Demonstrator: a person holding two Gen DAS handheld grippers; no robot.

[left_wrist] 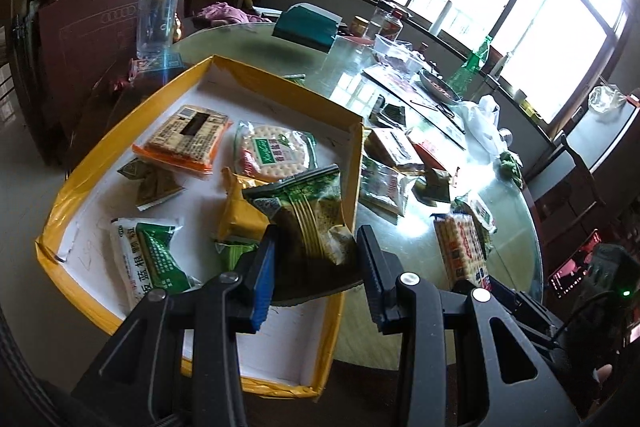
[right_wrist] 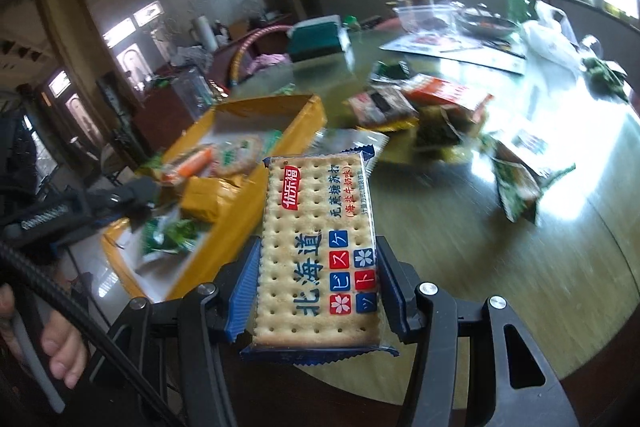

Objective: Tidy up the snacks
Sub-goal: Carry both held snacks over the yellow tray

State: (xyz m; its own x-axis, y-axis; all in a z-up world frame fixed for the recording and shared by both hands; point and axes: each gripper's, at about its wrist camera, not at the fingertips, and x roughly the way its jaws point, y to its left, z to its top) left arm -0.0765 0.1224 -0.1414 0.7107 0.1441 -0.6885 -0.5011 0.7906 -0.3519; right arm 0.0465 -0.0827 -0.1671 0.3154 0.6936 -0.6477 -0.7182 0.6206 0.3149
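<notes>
Only the right wrist view shows the right gripper (right_wrist: 316, 291) clamped on a cracker pack (right_wrist: 318, 251), raised above the table's (right_wrist: 520, 267) near edge. The left wrist view alone shows the left gripper (left_wrist: 316, 267), its fingers closed on a green snack packet (left_wrist: 308, 215) over the yellow box's (left_wrist: 356, 163) near corner. Loose packets (left_wrist: 388, 179) lie just beyond the box wall.

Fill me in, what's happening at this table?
A person with a gripper in each hand is sorting snack packets into a yellow box. The right gripper is clamped on a cracker pack, held above the glass table. The left gripper has a green snack packet between its fingers over the box. More packets lie loose on the table.
</notes>
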